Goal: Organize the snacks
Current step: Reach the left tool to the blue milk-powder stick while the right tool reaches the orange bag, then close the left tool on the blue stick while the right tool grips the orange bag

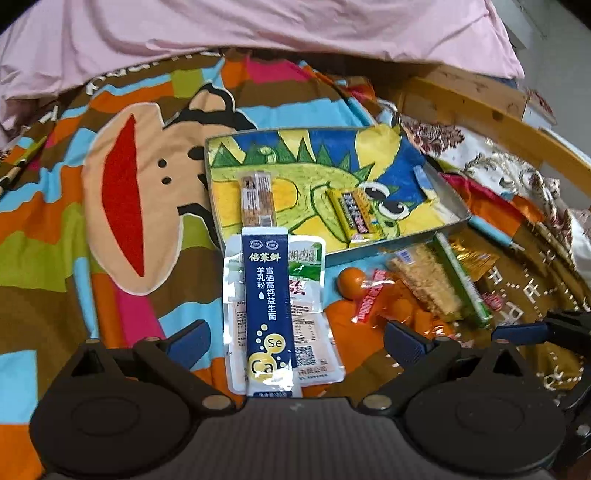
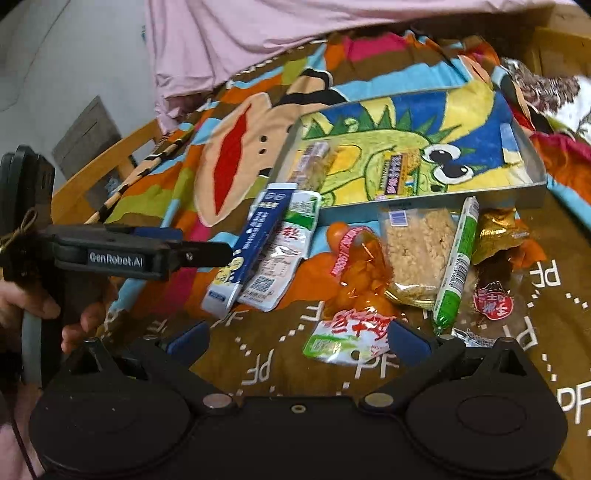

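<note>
A metal tray lined with a dinosaur drawing lies on the colourful bedspread. It holds a slim snack bar and a yellow-green candy pack. My left gripper is open, its fingers on either side of a blue milk-powder stick that lies on a white-green pouch. My right gripper is open and empty, over a small green-red packet. Loose snacks lie in front of the tray: a rice cracker, a green sausage, orange candy.
A pink blanket covers the far side of the bed. A wooden bed rail runs along the right. A gold wrapper and a red-labelled packet lie at the right of the snack pile. A small orange ball sits by the tray.
</note>
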`<state>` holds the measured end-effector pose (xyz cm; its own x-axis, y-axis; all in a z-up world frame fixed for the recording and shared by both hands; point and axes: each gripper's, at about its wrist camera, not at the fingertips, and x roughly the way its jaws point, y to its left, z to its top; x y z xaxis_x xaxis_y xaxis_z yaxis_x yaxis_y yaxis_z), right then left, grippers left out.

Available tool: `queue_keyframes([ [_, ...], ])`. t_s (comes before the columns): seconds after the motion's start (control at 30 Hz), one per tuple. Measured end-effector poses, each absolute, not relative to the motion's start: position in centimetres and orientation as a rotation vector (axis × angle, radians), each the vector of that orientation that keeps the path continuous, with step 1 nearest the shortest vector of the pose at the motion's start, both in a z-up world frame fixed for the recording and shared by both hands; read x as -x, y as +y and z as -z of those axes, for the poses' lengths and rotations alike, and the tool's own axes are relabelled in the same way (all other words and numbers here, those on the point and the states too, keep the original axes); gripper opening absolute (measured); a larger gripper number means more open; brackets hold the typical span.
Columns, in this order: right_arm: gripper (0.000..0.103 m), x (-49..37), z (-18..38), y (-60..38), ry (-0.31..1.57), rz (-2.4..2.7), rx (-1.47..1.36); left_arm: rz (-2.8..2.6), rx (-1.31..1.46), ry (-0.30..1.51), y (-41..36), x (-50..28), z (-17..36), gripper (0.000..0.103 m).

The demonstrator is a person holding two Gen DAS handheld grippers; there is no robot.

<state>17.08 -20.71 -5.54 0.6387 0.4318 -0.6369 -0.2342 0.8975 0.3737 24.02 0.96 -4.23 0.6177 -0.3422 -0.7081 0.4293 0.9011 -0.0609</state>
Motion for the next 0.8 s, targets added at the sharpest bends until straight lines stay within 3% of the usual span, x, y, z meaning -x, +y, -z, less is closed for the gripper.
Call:
queue_keyframes([
  [0.3,0.102,-20.9,8.5,-20.3,0.879,-0.245,-0.296,0.484,-0.097,0.831,0.0,-26.9,6.6,0.085],
  [0.47,0.102,-22.3,9.6,-20.6,0.869,-0.225,-0.332,0.461,-0.053,0.851,0.4,-28.1,7.4,0.067],
  [0.57,0.095,-22.4,9.7,-20.6,0.857,-0.183,-0.352,0.446,-0.014,0.863,1.0,-28.4,7.4,0.054],
  [0.7,0.075,-21.8,9.5,-19.7,0.857,-0.133,-0.245,0.427,-0.015,0.878,1.1,-28.3,7.3,0.043],
  [0.8,0.074,-21.4,9.4,-19.7,0.857,-0.128,-0.227,0.434,-0.017,0.895,0.9,-28.1,7.4,0.035],
])
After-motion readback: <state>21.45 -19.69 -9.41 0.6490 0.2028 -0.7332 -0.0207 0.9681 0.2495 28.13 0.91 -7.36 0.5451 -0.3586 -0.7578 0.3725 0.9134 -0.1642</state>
